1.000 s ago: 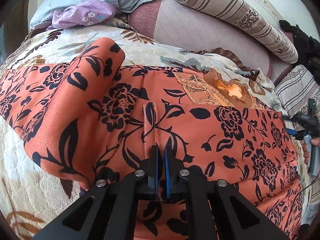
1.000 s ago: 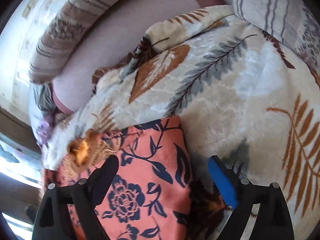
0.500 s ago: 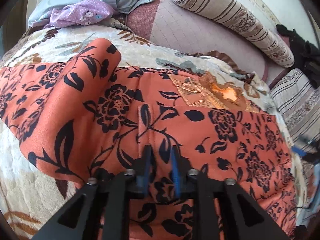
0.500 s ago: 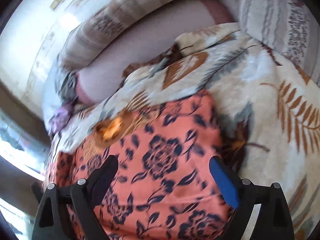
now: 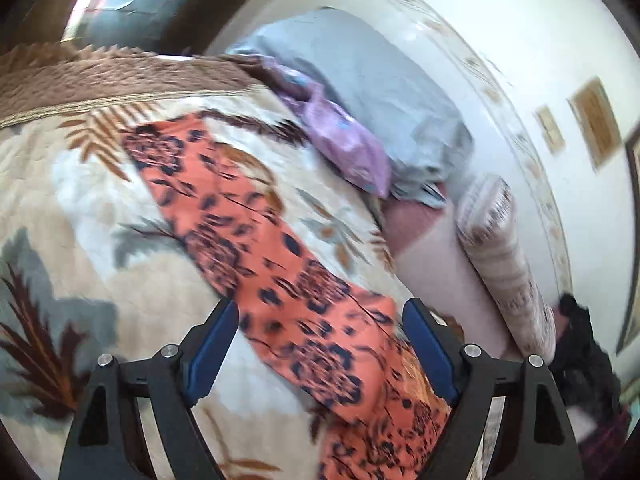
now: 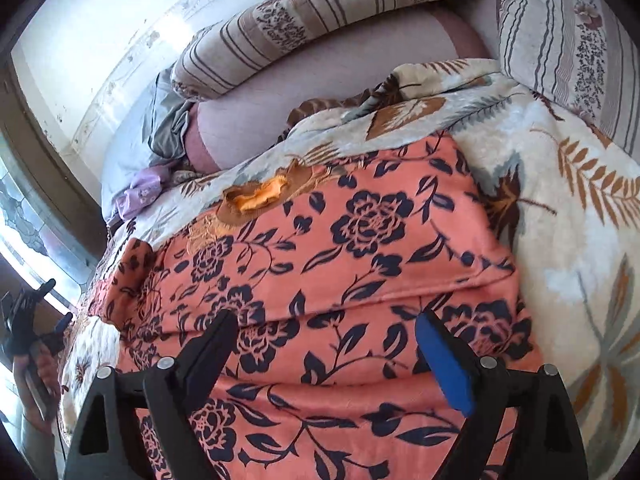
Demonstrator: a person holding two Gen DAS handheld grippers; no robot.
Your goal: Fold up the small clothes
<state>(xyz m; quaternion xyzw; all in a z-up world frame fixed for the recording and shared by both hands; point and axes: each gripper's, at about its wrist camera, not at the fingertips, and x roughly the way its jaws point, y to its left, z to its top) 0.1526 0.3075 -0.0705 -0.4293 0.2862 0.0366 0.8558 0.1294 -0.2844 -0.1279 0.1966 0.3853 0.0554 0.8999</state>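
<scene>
Left wrist view, blurred: left gripper (image 5: 320,344) w/ jaws opening, wide apart, nothing pinched. Blue pads (image 5: 214,350) sit either side of the orange floral garment (image 5: 280,264) but clear of it; cloth is released. From here a long strip of the garment, a sleeve or a folded edge, runs from far left to near right across the leaf-print blanket (image 5: 80,208). Far side: purple cloth (image 5: 344,140) bunched against a grey-blue sheet (image 5: 380,80). Right of that, a striped bolster pillow (image 5: 504,264) along the white wall (image 5: 540,40). Dark item at far right edge, can't tell what.

Right wrist view, sharp: right gripper (image 6: 324,352) also spread wide, empty, hovering over the garment (image 6: 360,240). Garment lies spread on the blanket (image 6: 580,208), neckline w/ orange lining toward the far side, a crease across it just beyond the fingertips. Can't tell if the fingertips touch the cloth. Sleeve folded in at left. Far: two striped pillows, one long bolster (image 6: 320,16), one at right (image 6: 568,32); purple cloth (image 6: 140,196) and grey sheet (image 6: 160,120) far left. Left edge: person's hand (image 6: 28,360) on the other gripper's handle, by a window (image 6: 24,216).
</scene>
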